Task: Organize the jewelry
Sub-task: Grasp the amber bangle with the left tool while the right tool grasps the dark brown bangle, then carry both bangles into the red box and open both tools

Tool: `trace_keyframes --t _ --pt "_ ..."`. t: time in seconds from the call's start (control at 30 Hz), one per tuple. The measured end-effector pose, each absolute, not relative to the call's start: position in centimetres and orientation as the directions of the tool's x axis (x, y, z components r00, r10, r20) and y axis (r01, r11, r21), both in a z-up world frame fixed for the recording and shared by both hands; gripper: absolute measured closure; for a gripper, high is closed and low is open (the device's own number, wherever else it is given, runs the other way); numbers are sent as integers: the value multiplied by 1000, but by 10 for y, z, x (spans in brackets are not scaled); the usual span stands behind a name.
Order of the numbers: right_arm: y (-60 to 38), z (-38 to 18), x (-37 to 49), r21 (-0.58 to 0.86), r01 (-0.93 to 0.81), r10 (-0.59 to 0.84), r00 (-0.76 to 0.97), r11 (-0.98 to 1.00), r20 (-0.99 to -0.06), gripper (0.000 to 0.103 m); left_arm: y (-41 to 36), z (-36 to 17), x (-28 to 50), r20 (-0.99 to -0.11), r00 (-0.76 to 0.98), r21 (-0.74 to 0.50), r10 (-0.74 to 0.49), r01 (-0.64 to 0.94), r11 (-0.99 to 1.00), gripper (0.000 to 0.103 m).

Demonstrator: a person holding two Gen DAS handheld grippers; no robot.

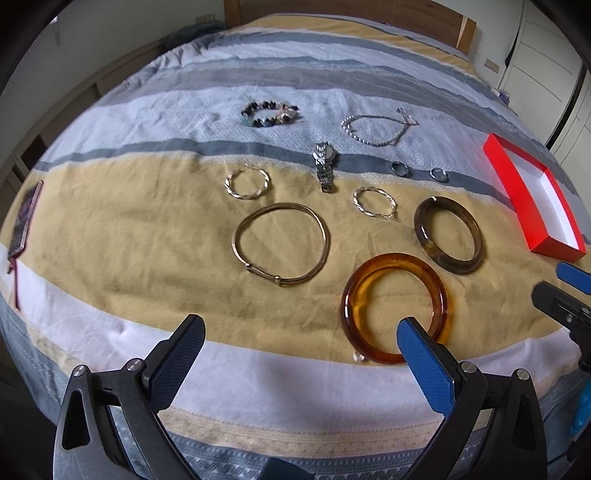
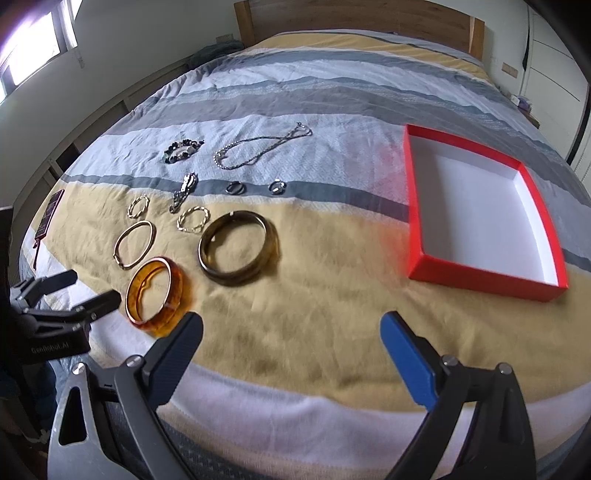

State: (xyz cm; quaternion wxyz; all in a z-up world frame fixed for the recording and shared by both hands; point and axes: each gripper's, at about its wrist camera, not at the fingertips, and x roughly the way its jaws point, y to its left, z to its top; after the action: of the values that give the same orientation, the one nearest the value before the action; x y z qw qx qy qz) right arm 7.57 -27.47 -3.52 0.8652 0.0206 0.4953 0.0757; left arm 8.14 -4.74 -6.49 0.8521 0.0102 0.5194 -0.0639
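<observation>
Jewelry lies spread on a striped bedspread [image 1: 147,229]. An amber bangle [image 1: 349,295] [image 2: 177,291] is nearest. A dark brown bangle [image 1: 423,230] [image 2: 236,278] and a thin gold bangle [image 1: 266,275] [image 2: 119,258] lie beyond. Farther back are two twisted hoops [image 1: 227,184] [image 1: 373,214], a watch [image 1: 325,166], two rings [image 1: 400,172] [image 1: 439,174], a bead bracelet [image 1: 264,122] and a silver chain [image 1: 347,127]. My left gripper [image 1: 301,328] [image 2: 92,286] is open, its blue finger overlapping the amber bangle's near rim. My right gripper [image 2: 291,321] [image 1: 550,280] is open and holds nothing, over bare cloth.
A red box [image 2: 480,280] [image 1: 517,199] with a white, empty inside sits at the right. A dark flat object with a red cord [image 1: 26,218] [image 2: 50,214] lies near the bed's left edge. A wooden headboard [image 2: 354,14] stands at the far end.
</observation>
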Motion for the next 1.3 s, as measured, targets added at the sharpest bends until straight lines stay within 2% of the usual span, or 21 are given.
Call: trace_keyframes --t 0.17,0.27,0.33,0.4,0.67,0.7,0.87,0.93,0.97,1.0,1.13,1.2,1.3 --pt "-270 -41 98 127 -134 177 480 983 -859 9 -49 -74 91 -895 414 -120 -165 133 984 11" --pt "-267 -45 111 143 -149 197 470 978 -860 14 -51 -82 98 -904 384 -147 -190 137 980 19" --pt "-265 -50 121 155 -156 210 458 975 -864 24 -54 -89 102 -911 364 -153 -196 144 978 24" --pt "-264 -55 130 167 -155 220 441 974 -870 38 -55 -94 104 -917 351 -145 -188 146 979 25" --pt "-252 -80 159 185 -189 245 381 964 -892 75 -50 -106 105 -922 322 -179 -215 136 974 25" --pt "-251 -82 161 184 -195 246 376 964 -893 78 -50 -107 105 -922 325 -176 -212 139 975 25" --pt "-245 -93 167 161 -223 235 364 962 -901 81 -57 -106 102 -921 348 -127 -175 159 979 27" --pt "-249 -93 166 174 -217 246 371 961 -895 86 -56 -104 101 -918 357 -120 -171 159 980 39" --pt "-254 -92 165 194 -206 260 375 959 -890 92 -56 -103 101 -917 361 -119 -170 159 980 44" --pt "-260 -90 164 221 -197 282 379 955 -881 94 -56 -101 101 -916 364 -119 -171 161 980 55" --pt "-272 -84 155 292 -177 339 389 940 -856 94 -59 -98 102 -911 364 -139 -194 172 975 85" --pt "-275 -80 149 313 -174 357 394 934 -847 94 -60 -97 101 -910 363 -146 -203 177 973 93" --pt "-279 -71 140 333 -168 373 405 928 -834 94 -58 -95 100 -906 365 -161 -214 171 972 93"
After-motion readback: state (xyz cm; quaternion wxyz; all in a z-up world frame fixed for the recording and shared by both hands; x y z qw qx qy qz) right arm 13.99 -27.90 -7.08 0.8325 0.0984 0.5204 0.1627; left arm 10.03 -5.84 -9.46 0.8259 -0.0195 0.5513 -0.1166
